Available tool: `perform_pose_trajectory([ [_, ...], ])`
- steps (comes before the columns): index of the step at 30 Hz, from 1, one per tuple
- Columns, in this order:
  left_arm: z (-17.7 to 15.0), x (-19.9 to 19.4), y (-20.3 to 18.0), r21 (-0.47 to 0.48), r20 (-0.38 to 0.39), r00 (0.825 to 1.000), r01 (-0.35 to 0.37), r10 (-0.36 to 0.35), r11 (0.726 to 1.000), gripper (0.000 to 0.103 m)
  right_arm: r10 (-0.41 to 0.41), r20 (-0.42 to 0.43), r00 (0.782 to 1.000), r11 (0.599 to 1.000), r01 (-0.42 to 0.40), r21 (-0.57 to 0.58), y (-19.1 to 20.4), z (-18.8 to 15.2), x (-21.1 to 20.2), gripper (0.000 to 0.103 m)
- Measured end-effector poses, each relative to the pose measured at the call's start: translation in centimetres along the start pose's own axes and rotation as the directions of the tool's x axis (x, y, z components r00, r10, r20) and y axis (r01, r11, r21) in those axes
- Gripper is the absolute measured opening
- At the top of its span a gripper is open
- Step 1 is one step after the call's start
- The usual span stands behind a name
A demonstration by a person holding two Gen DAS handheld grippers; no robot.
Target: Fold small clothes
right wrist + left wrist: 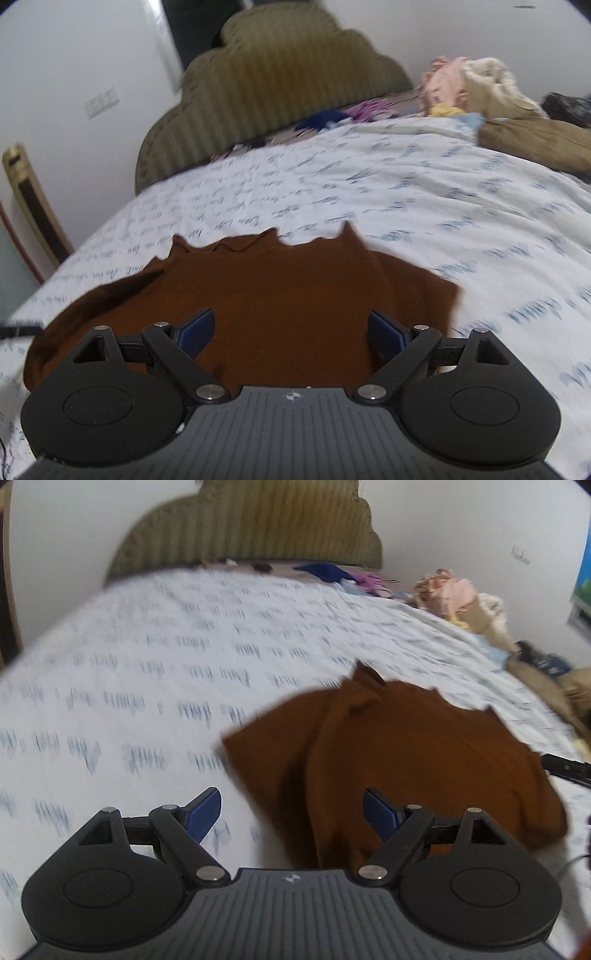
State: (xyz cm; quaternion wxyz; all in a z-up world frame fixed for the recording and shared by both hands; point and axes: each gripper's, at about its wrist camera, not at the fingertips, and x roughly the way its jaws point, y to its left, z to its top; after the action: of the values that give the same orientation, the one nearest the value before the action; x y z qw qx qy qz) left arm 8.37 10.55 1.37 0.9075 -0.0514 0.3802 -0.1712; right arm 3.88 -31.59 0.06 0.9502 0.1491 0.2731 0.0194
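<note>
A small brown garment (399,753) lies on the white printed bedspread (184,657), partly folded with one layer over another. My left gripper (291,812) is open and empty, just above the garment's near left edge. In the right wrist view the same brown garment (288,291) spreads flat in front of my right gripper (291,332), which is open and empty, with both blue pads over the cloth. The tip of the right gripper (565,768) shows at the garment's right side in the left wrist view.
An olive ribbed headboard (251,524) stands at the far end of the bed. A pile of loose clothes (476,605), pink, cream and tan, lies along the bed's right side, and it also shows in the right wrist view (480,88). Dark blue and purple items (332,572) lie near the headboard.
</note>
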Motion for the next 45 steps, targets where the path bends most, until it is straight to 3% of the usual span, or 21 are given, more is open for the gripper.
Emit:
perform_pose_trajectory([
  [4, -2.6, -0.1, 0.8, -0.062, 0.003, 0.995, 0.101, -0.101, 0.993, 0.084, -0.053, 0.045, 0.998, 0.997, 0.051, 0.058, -2.5, -1.3, -3.5, 0.088],
  [7, -3.5, -0.2, -0.1, -0.03, 0.042, 0.991, 0.125, -0.124, 0.992, 0.083, -0.054, 0.032, 0.998, 0.995, 0.051, 0.091, -3.8, -2.9, -5.0, 0.084],
  [9, -3.7, -0.2, -0.9, 0.003, 0.068, 0.989, 0.131, -0.131, 0.991, 0.077, -0.029, 0.004, 1.0, 0.995, 0.029, 0.095, -4.0, -4.0, -5.3, 0.071],
  [10, -3.8, -0.1, -1.2, 0.015, 0.067, 0.988, 0.137, -0.138, 0.99, 0.06, -0.01, -0.015, 1.0, 0.996, 0.011, 0.091, -3.8, -4.6, -5.3, 0.065],
  [11, -3.8, 0.3, -1.5, 0.023, 0.05, 0.988, 0.144, -0.145, 0.989, 0.05, 0.006, -0.031, 0.999, 0.996, -0.004, 0.09, -3.6, -5.1, -5.1, 0.048],
  [12, -3.9, 0.6, -1.5, 0.022, 0.032, 0.989, 0.143, -0.143, 0.99, 0.032, 0.019, -0.049, 0.999, 0.996, -0.015, 0.091, -3.6, -5.5, -4.7, 0.031],
  [13, -4.0, 0.8, -1.6, 0.022, 0.015, 0.99, 0.137, -0.138, 0.99, 0.015, 0.021, -0.062, 0.998, 0.996, -0.015, 0.093, -3.5, -5.9, -4.4, 0.023],
  [14, -4.1, 1.0, -1.5, 0.027, 0.006, 0.991, 0.131, -0.131, 0.991, 0.007, 0.014, -0.065, 0.998, 0.996, -0.008, 0.088, -3.4, -6.2, -4.2, 0.012],
  [17, -4.1, 0.1, -1.0, 0.048, 0.011, 0.992, 0.122, -0.122, 0.991, 0.004, -0.013, -0.023, 1.0, 0.998, 0.015, 0.067, -3.2, -6.1, -5.0, 0.01],
  [23, -3.3, -4.1, 0.8, 0.171, 0.101, 0.989, 0.085, -0.104, 0.982, 0.004, -0.132, 0.095, 0.987, 0.984, 0.142, -0.107, -1.1, -4.3, -8.0, 0.009],
  [29, -6.4, -2.6, 1.6, 0.31, -0.018, 0.999, -0.025, 0.032, 0.95, 0.002, -0.178, -0.016, 0.984, 0.974, 0.174, -0.145, -1.8, -6.1, -6.5, 0.009],
  [31, -6.5, -2.8, 2.7, 0.264, -0.019, 0.998, -0.054, 0.061, 0.963, 0.003, -0.207, -0.028, 0.978, 0.97, 0.201, -0.138, -2.0, -6.6, -6.4, 0.015],
  [33, -5.6, -4.3, 3.3, 0.202, 0.039, 0.999, -0.044, 0.037, 0.978, 0.003, -0.241, 0.022, 0.97, 0.962, 0.242, -0.125, -1.8, -6.3, -7.2, 0.041],
  [36, -3.5, -5.9, 1.1, 0.245, 0.136, 0.991, -0.017, -0.017, 0.969, 0.004, -0.278, 0.143, 0.95, 0.945, 0.297, -0.136, -0.5, -4.7, -8.7, 0.041],
  [38, -2.1, -5.1, -1.9, 0.317, 0.146, 0.988, -0.007, -0.042, 0.948, 0.008, -0.219, 0.156, 0.963, 0.959, 0.243, -0.148, 0.6, -3.2, -8.2, 0.043],
  [39, -1.6, -4.2, -3.5, 0.347, 0.132, 0.99, -0.006, -0.043, 0.938, 0.016, -0.177, 0.15, 0.973, 0.967, 0.201, -0.158, 1.5, -2.7, -7.4, 0.05],
  [40, -1.1, -3.0, -5.0, 0.372, 0.112, 0.993, -0.005, -0.04, 0.928, 0.035, -0.139, 0.14, 0.98, 0.972, 0.162, -0.169, 2.3, -2.3, -6.5, 0.056],
  [41, -0.6, -1.5, -6.5, 0.399, 0.093, 0.995, -0.003, -0.038, 0.917, 0.049, -0.109, 0.127, 0.986, 0.974, 0.132, -0.185, 3.2, -2.2, -5.4, 0.071],
  [42, -0.3, -0.1, -7.6, 0.42, 0.089, 0.996, -0.008, -0.032, 0.908, 0.08, -0.09, 0.113, 0.989, 0.973, 0.112, -0.203, 4.2, -2.2, -4.2, 0.082],
  [43, -0.1, 1.3, -8.6, 0.433, 0.104, 0.994, -0.034, -0.013, 0.901, 0.089, -0.076, 0.103, 0.992, 0.97, 0.098, -0.221, 5.2, -2.3, -3.0, 0.084],
  [45, 0.7, 4.0, -10.1, 0.454, 0.132, 0.99, -0.103, 0.048, 0.885, 0.088, -0.06, 0.077, 0.995, 0.969, 0.076, -0.233, 6.7, -2.7, -0.7, 0.087],
])
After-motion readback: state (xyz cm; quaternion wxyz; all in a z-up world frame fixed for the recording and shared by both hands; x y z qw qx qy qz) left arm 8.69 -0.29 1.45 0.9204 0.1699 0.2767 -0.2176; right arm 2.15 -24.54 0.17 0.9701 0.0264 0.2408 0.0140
